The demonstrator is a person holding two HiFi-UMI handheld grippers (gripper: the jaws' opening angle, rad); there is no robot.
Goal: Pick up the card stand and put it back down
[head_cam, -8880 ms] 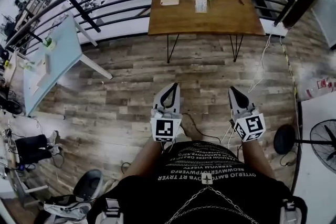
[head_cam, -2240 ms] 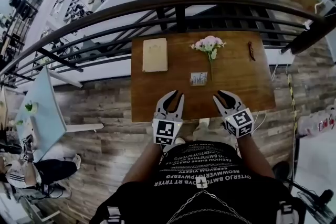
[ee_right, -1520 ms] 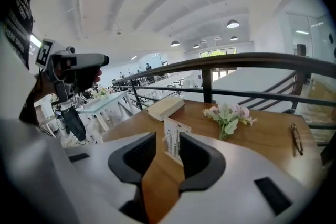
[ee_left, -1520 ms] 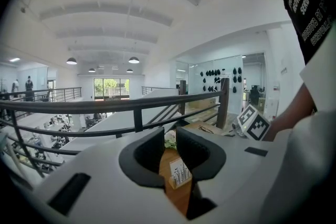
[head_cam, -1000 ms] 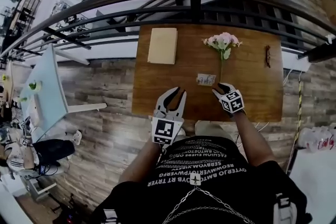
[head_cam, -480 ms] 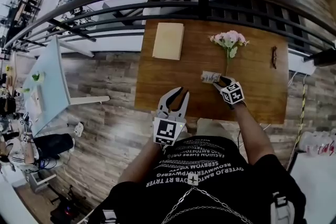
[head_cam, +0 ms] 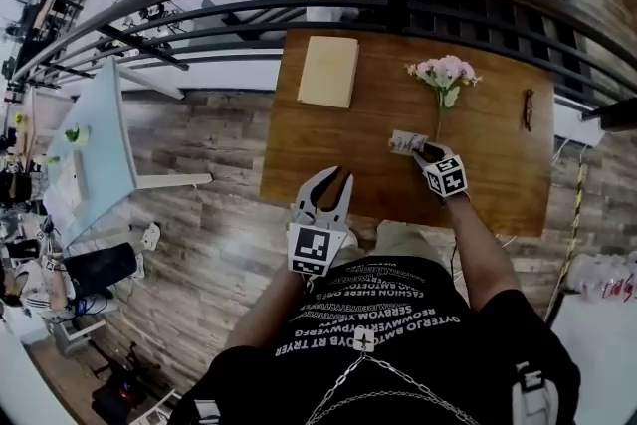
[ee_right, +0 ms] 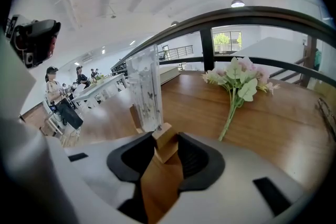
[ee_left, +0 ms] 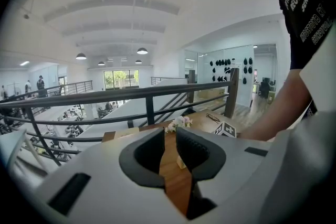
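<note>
The right tool, whose jaws have just been closing, pinches the near end of the card stand, which stands upright on the table with its base running straight ahead, while the left tool hangs spread, empty, well apart.

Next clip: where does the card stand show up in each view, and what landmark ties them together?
Head view: card stand on the table, at the right gripper's tips.
Left gripper view: small pale block far off in the gap between the jaws, probably it.
Right gripper view: centre; clear card upright, wooden base between the jaws, which have just been closing.
Shared landmark: the pink flowers, just beyond the stand.
</note>
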